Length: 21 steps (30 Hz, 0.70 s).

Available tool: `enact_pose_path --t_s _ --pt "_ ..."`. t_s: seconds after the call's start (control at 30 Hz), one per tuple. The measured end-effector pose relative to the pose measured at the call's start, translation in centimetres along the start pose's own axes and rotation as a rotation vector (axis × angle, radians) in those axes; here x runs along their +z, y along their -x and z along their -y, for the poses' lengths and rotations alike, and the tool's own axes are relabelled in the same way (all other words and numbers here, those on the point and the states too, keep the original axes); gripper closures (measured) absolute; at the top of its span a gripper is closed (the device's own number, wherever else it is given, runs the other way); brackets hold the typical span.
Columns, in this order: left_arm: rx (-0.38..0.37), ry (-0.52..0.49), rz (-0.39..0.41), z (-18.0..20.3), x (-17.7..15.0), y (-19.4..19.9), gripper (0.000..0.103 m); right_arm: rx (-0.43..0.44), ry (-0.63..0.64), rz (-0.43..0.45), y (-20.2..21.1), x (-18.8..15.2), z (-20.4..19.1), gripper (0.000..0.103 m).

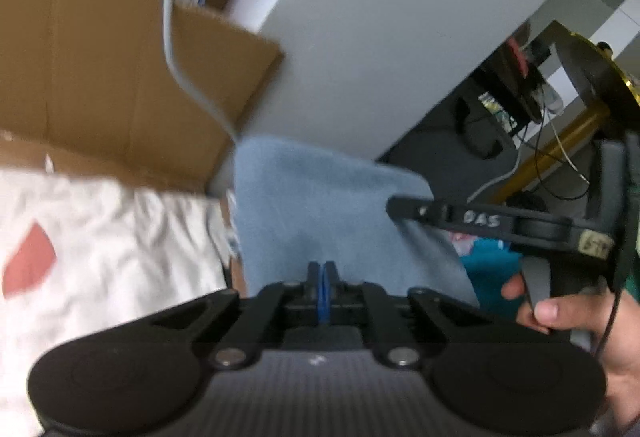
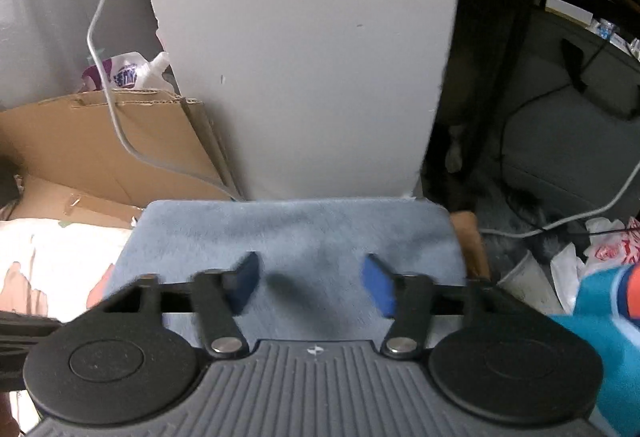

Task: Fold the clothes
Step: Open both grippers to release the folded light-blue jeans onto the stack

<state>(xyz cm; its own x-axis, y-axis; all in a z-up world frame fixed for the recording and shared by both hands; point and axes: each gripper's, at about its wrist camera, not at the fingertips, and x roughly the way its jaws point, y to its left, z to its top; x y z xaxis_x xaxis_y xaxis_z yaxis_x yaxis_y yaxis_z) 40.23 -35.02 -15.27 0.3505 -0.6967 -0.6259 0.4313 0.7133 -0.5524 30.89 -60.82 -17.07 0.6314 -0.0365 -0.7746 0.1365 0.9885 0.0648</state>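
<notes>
Lying folded, the blue cloth (image 2: 296, 233) sits under the right tool (image 2: 310, 283), jaws apart; left tool (image 1: 322, 269) pressed together, empty.

The setting was a cluttered home room: an open cardboard box (image 2: 100, 141), loose cables (image 2: 560, 221), plastic bags (image 2: 608, 253) and a pale printed bedsheet (image 1: 100, 237).

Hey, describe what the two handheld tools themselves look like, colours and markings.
Both are black linkage tools with blue pads, silver pivot bolts, round black discs and a ribbed grey body. The left tool shows this up close; the right tool carries white lettering on its arm, a trigger handle and a thin black cable.
</notes>
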Motion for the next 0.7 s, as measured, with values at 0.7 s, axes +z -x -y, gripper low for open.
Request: enact_pose_path --t_s 0.7 --pt "0.046 -0.109 0.016 1.1 1.3 -0.1 0.087 -0.035 -0.060 0.050 -2.6 0.2 1.0 0.064"
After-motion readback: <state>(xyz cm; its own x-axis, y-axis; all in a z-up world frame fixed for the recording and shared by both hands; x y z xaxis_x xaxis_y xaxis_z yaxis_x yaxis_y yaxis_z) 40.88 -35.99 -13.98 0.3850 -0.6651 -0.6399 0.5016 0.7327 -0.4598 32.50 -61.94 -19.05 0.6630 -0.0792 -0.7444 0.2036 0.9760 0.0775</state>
